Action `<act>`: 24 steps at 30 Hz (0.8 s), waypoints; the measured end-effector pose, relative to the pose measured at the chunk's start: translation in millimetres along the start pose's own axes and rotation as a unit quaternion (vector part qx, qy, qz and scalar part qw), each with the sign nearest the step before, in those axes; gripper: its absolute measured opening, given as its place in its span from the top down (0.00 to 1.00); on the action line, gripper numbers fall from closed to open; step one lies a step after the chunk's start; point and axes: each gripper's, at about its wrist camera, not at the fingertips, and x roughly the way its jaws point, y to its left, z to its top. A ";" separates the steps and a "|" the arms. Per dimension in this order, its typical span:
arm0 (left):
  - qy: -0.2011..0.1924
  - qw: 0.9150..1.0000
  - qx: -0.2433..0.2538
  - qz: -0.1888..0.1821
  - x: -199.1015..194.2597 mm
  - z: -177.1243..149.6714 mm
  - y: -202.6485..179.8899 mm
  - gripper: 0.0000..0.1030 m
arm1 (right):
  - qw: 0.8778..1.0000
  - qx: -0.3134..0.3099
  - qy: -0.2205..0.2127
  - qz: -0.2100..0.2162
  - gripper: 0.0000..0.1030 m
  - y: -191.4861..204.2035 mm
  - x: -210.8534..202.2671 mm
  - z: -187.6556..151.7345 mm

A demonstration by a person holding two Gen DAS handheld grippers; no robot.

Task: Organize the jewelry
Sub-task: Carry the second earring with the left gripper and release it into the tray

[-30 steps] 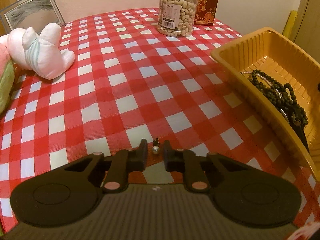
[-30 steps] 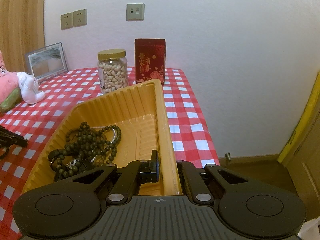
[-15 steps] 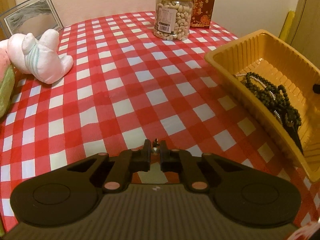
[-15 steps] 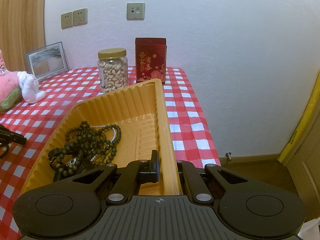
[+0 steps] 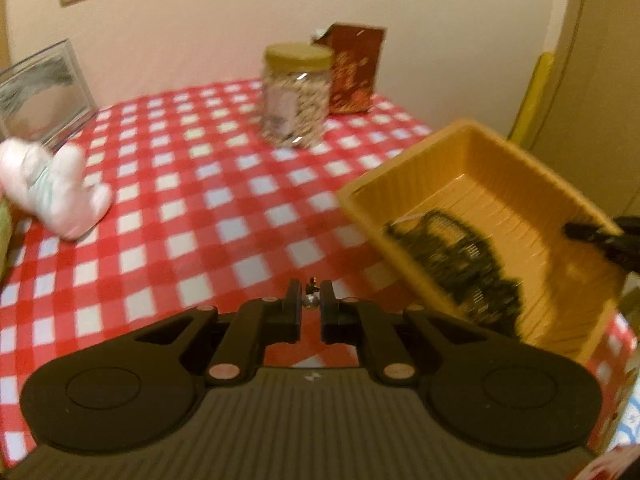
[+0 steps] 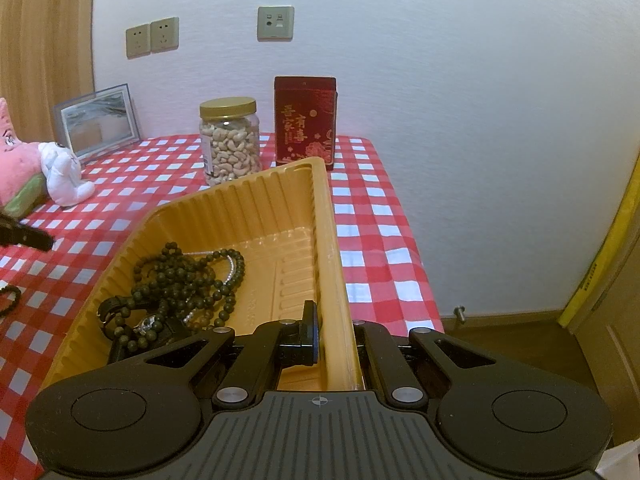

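My left gripper (image 5: 311, 304) is shut on a small pearl earring (image 5: 311, 300), held above the red checked tablecloth (image 5: 208, 216); this view is blurred. To its right stands a yellow plastic tray (image 5: 472, 136) with dark bead necklaces (image 5: 452, 264) in it. In the right wrist view my right gripper (image 6: 334, 328) is shut on the right wall of the yellow tray (image 6: 332, 264), one finger inside and the other hidden outside it. The dark beads (image 6: 180, 280) and a pearl strand lie in the tray's near left part. The tip of the left gripper (image 6: 24, 234) shows at the left edge.
A jar of cashews (image 6: 230, 140) and a red box (image 6: 304, 120) stand at the back of the table. A plush toy (image 6: 60, 172) and a photo frame (image 6: 98, 120) are at the back left. A dark bead bracelet (image 6: 8, 300) lies left of the tray. The table's edge runs just right of the tray.
The left gripper shut on the pearl earring that lay on the cloth and rose with it, tilting up toward the wall. The right gripper kept still on the tray wall.
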 end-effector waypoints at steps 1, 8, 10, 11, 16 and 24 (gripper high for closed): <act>-0.003 1.000 0.001 -0.009 -0.1 3.0 -5.2 0.93 | 1.000 0.000 0.000 0.000 0.97 -0.1 0.0 0.2; -0.010 0.998 0.020 -0.056 11.5 23.0 -46.4 0.93 | 1.000 0.001 -0.001 0.001 0.97 0.6 -1.2 0.6; -0.007 0.997 0.024 -0.067 19.1 26.8 -56.4 0.93 | 1.000 0.001 -0.001 0.001 0.97 0.7 -1.2 0.5; -0.005 0.997 0.025 -0.071 23.2 27.8 -60.3 0.93 | 1.000 0.001 -0.001 0.001 0.97 0.7 -1.3 0.5; 0.009 0.997 0.030 -0.077 44.1 33.6 -76.1 0.93 | 1.000 0.002 0.000 0.001 0.97 1.4 -2.3 0.6; -0.011 0.996 0.019 -0.081 44.8 48.4 -76.9 0.80 | 1.000 0.004 0.001 0.000 0.97 2.9 -2.5 -2.0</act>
